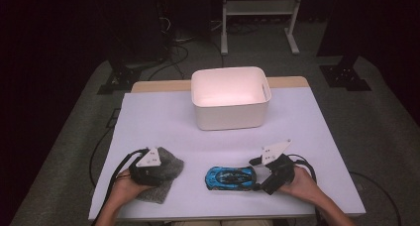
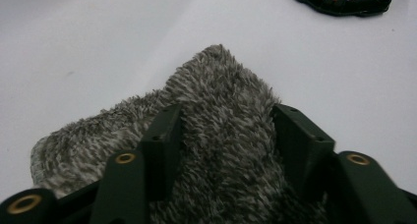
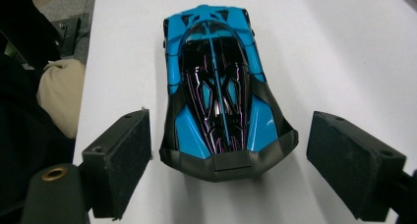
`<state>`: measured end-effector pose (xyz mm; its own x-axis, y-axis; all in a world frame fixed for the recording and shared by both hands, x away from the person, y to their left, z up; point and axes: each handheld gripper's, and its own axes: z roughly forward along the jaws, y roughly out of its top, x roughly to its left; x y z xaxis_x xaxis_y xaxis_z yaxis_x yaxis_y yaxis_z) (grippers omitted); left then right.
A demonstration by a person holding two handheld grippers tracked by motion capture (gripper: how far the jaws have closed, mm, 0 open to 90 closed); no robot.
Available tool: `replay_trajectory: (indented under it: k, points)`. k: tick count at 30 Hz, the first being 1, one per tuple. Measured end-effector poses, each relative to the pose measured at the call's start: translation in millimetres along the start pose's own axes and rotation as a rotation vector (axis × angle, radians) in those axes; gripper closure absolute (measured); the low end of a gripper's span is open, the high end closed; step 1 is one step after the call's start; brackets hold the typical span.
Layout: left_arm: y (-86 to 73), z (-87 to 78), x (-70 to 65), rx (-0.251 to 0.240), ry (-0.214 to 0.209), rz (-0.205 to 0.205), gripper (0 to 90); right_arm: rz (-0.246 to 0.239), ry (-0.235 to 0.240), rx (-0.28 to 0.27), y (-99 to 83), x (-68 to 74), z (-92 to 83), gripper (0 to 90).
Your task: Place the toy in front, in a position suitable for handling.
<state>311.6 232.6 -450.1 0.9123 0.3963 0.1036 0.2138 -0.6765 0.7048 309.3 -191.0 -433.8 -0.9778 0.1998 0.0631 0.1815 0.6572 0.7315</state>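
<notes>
The left hand-held gripper pinches the soft cloth at the desk's near left (it'll bunch; grab a thick fold). The right hand-held gripper stands spread around the stiff, slick car – grip its sides

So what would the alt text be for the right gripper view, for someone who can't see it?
A blue and black toy car sits on a white table, its near end between the two black jaws of the right gripper, which stand wide apart on either side without touching it. At the left edge, part of a person's arm shows beyond the table's edge.
</notes>
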Motion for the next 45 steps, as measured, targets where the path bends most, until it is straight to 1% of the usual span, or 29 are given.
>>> replay_trajectory:
  k: [2, 6, 9, 10, 11, 12, 13, 14, 15, 16, 17, 18, 19, 20, 21, 22, 23, 25, 27, 28, 30, 31, 32, 34, 35, 37, 40, 42, 45]
  points:
    - [-0.2, 0.0, 0.4, -0.002, 0.001, -0.010, 53.7, 0.006, 0.006, 0.004, -1.1, -0.3, 1.3, 15.8]
    - [0.0, -1.2, 1.2, 0.002, 0.015, 0.003, 67.0, 0.010, 0.008, 0.018, -3.0, 0.4, 4.0, 15.8]
    - [0.9, -4.2, 2.4, 0.002, 0.006, 0.000, 74.8, 0.018, 0.005, 0.016, -4.5, -0.7, 5.1, 15.9]
    - [0.9, -4.2, 2.4, 0.002, 0.006, 0.000, 75.6, 0.016, 0.006, 0.013, -4.9, -1.1, 5.6, 16.2]
    - [2.6, -7.6, 2.8, -0.009, -0.003, -0.006, 75.9, 0.015, 0.009, 0.013, -5.0, -1.4, 6.1, 17.9]
    - [4.3, -9.2, 2.1, -0.023, -0.014, -0.014, 75.9, 0.013, 0.013, 0.014, -5.1, -1.2, 6.8, 20.7]
    - [7.2, -11.2, 1.5, -0.036, -0.026, -0.018, 75.9, 0.006, 0.018, 0.016, -5.5, -1.2, 7.4, 21.5]
    - [12.5, -13.0, -0.4, -0.061, -0.049, -0.018, 76.0, 0.005, 0.017, 0.018, -5.7, -1.0, 8.3, 21.7]
    - [12.5, -13.0, -0.4, -0.061, -0.049, -0.018, 75.9, 0.005, 0.017, 0.018, -5.7, -1.0, 8.3, 21.7]
    - [18.0, -14.4, -3.1, -0.077, -0.058, -0.006, 76.0, 0.000, 0.018, 0.019, -6.0, -1.5, 10.4, 22.0]
    - [28.1, -15.2, -7.5, -0.101, -0.083, 0.019, 76.0, 0.003, 0.018, 0.021, -6.0, -1.7, 10.8, 22.0]
    - [28.1, -15.2, -7.5, -0.101, -0.083, 0.019, 76.0, 0.003, 0.018, 0.021, -6.0, -1.7, 10.8, 22.0]
    - [39.5, -12.9, -12.7, -0.110, -0.105, 0.047, 76.1, 0.003, 0.022, 0.020, -6.1, -2.0, 12.0, 22.1]
    - [39.5, -12.9, -12.7, -0.110, -0.105, 0.047, 76.3, 0.003, 0.022, 0.020, -6.1, -2.0, 12.0, 22.1]
    - [44.4, -10.4, -15.0, -0.109, -0.114, 0.060, 76.3, 0.002, 0.022, 0.021, -6.0, -1.9, 12.4, 22.2]
    - [53.1, -2.5, -19.7, -0.091, -0.136, 0.088, 77.0, -0.005, 0.020, 0.017, -6.4, -1.8, 12.9, 22.4]
    - [53.1, -2.5, -19.7, -0.091, -0.136, 0.088, 77.3, -0.005, 0.021, 0.014, -6.7, -1.9, 13.1, 22.5]
    - [58.6, 4.3, -23.3, -0.081, -0.152, 0.100, 77.4, -0.007, 0.021, 0.012, -7.0, -2.0, 13.2, 22.6]
    - [66.8, 12.6, -28.1, -0.072, -0.178, 0.129, 78.3, -0.009, 0.020, 0.008, -7.5, -1.8, 13.4, 22.6]
    - [68.6, 14.0, -28.8, -0.067, -0.182, 0.137, 78.3, -0.009, 0.020, 0.004, -7.7, -1.7, 13.8, 22.7]
    - [78.5, 24.3, -33.8, -0.048, -0.195, 0.166, 78.3, -0.009, 0.020, -0.004, -8.0, -1.4, 14.8, 22.7]
    - [78.5, 24.3, -33.8, -0.048, -0.195, 0.166, 78.3, -0.009, 0.020, -0.004, -8.0, -1.4, 14.8, 22.7]
    - [83.6, 31.5, -36.4, -0.041, -0.212, 0.173, 78.3, -0.011, 0.019, -0.005, -7.7, -1.0, 15.3, 22.8]
    - [85.8, 34.9, -38.1, -0.041, -0.213, 0.178, 78.2, -0.012, 0.018, -0.008, -7.6, -0.7, 15.7, 22.8]
    - [88.1, 38.5, -39.4, -0.040, -0.224, 0.180, 78.2, -0.012, 0.018, -0.008, -7.6, -0.7, 15.7, 22.8]
    - [92.4, 50.2, -45.0, -0.018, -0.254, 0.202, 75.7, -0.012, 0.020, -0.008, -7.7, -1.0, 15.7, 22.7]
    - [93.1, 52.9, -47.2, -0.015, -0.265, 0.207, 64.5, -0.010, 0.017, -0.007, -8.1, -0.8, 15.2, 22.7]
    - [94.1, 49.7, -48.5, -0.029, -0.284, 0.192, 55.9, -0.005, 0.017, -0.011, -8.7, -0.5, 14.9, 22.7]
    - [96.0, 44.7, -49.3, -0.047, -0.298, 0.193, 49.1, -0.002, 0.018, -0.013, -9.0, -0.6, 14.8, 22.7]
